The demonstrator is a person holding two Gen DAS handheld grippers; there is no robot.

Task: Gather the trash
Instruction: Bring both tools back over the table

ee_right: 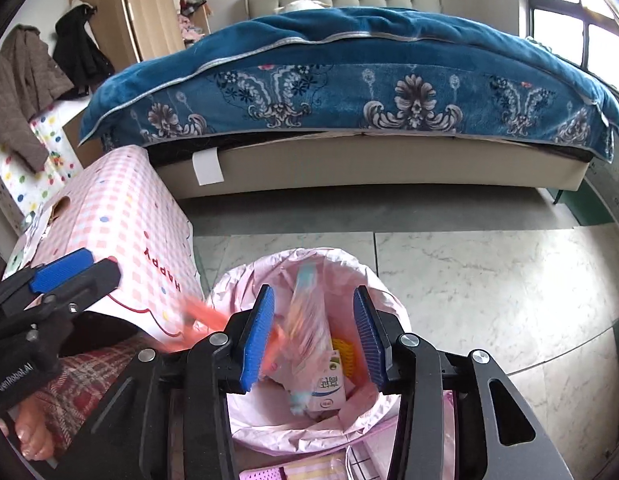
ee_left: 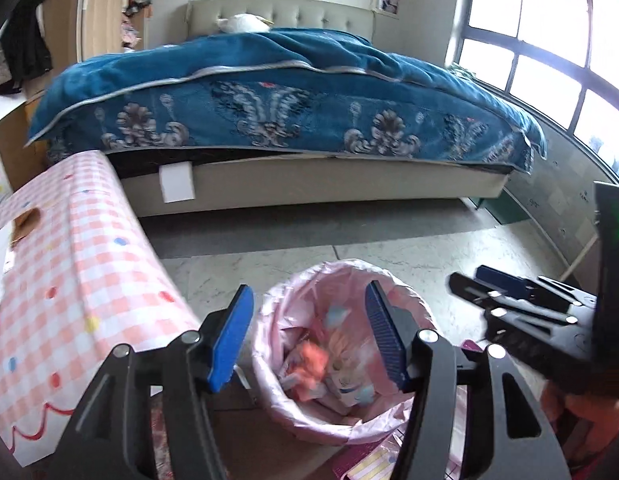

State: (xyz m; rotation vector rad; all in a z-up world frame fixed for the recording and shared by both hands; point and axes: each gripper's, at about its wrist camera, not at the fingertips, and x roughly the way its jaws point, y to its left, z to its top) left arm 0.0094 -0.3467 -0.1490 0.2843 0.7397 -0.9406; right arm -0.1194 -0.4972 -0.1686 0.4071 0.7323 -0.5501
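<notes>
Two grippers hang over a trash bin (ee_left: 329,360) that stands on the marble floor (ee_right: 489,280), near the foot of a bed (ee_left: 309,184). The bin is lined with a pink bag (ee_right: 245,292), and the bag's edge is folded over the rim.

The left gripper (ee_left: 309,336) has its blue fingers (ee_left: 229,344) spread wide and nothing is between them. Below it, inside the bin, lie an orange piece of trash (ee_left: 313,364) and some pale wrappers (ee_left: 349,384); they look blurred.

The right gripper (ee_right: 315,336) is also spread apart and grips nothing. Between its fingers a thin plastic wrapper (ee_right: 305,312) is seen, blurred, above the bin opening. I cannot tell if it touches a finger. A small milk carton (ee_right: 329,388) with a green mark sits inside the bin, leaning against the bag, and something yellow (ee_right: 343,350) is just behind it. An orange blur (ee_right: 205,320) shows beside the left finger of this gripper.

A box with pink checked paper (ee_right: 125,232) stands left of the bin, just beside it. The bed carries a blue blanket (ee_right: 349,72) with a flower pattern.
</notes>
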